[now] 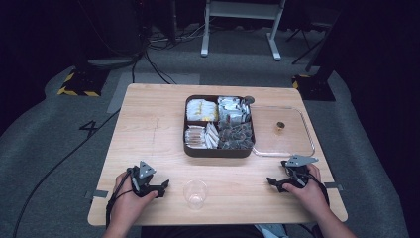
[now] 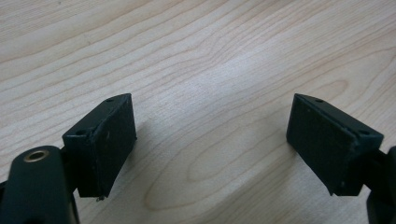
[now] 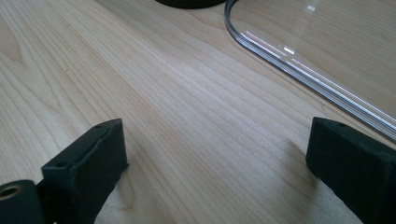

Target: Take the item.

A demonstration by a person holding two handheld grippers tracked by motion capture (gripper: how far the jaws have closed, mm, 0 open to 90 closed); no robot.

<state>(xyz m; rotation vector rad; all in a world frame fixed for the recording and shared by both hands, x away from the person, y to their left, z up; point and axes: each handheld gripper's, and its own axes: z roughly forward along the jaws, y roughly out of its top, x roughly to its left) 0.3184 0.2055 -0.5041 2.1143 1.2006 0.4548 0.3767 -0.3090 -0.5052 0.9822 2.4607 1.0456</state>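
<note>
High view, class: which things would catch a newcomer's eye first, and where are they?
A dark compartment tray of packets sits mid-table, its clear lid lying flat to its right. A clear cup stands at the near edge, between the left tongs and right tongs, both open on bare wood.

Overhead light brightens the table (image 1: 148, 148) against dark surroundings, with soft shadows, lid (image 3: 327, 56) glare, and slightly soft pictures.

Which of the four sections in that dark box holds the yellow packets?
The far-left section of the compartment box: its packets are yellow and white, while the other three hold silvery, pale or dark grey ones.
</note>
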